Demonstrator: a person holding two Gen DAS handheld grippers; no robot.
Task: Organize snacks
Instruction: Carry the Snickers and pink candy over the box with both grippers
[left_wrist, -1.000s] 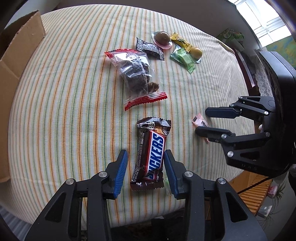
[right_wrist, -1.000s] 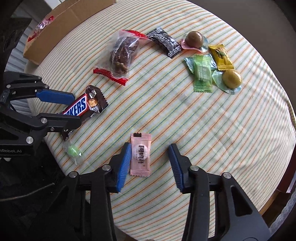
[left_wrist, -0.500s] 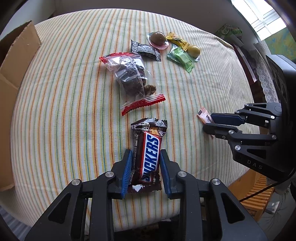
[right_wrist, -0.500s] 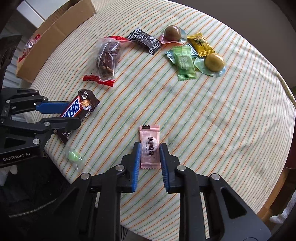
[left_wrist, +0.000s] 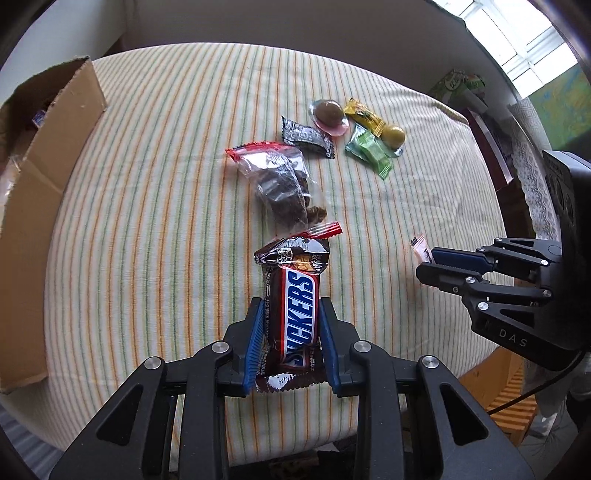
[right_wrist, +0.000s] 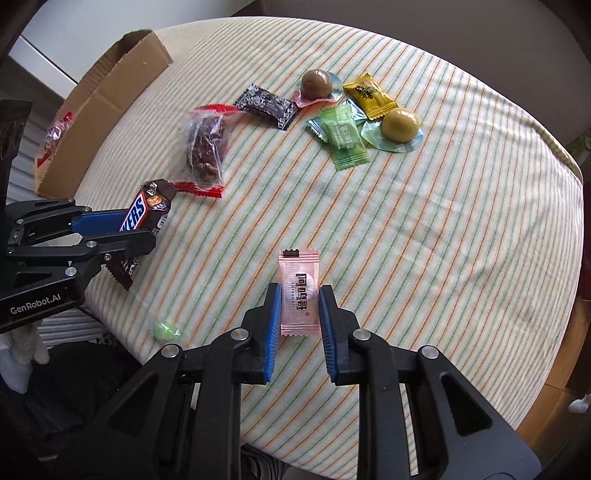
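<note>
Snickers bar (left_wrist: 293, 314): clamped between the blue pads of the left gripper (left_wrist: 291, 341), near the table's front edge.
Pink candy sachet (right_wrist: 299, 293): pinched by the right gripper (right_wrist: 299, 325).
Loose snacks: clear nut bag (right_wrist: 207, 149), black sachet (right_wrist: 266, 105), green packet (right_wrist: 343, 138) on the striped tablecloth (right_wrist: 424, 229).
Cardboard box (left_wrist: 48, 206): at the table's left side.

A round table (right_wrist: 443, 258) is covered by a striped cloth. At its far left a cardboard box (right_wrist: 107, 107) is set. A clear nut packet (right_wrist: 207, 147), a black sachet (right_wrist: 266, 105) and a cluster of wrapped sweets (right_wrist: 351, 114) are laid towards the far side. A small green sweet (right_wrist: 165, 329) is found at the near left edge.
</note>
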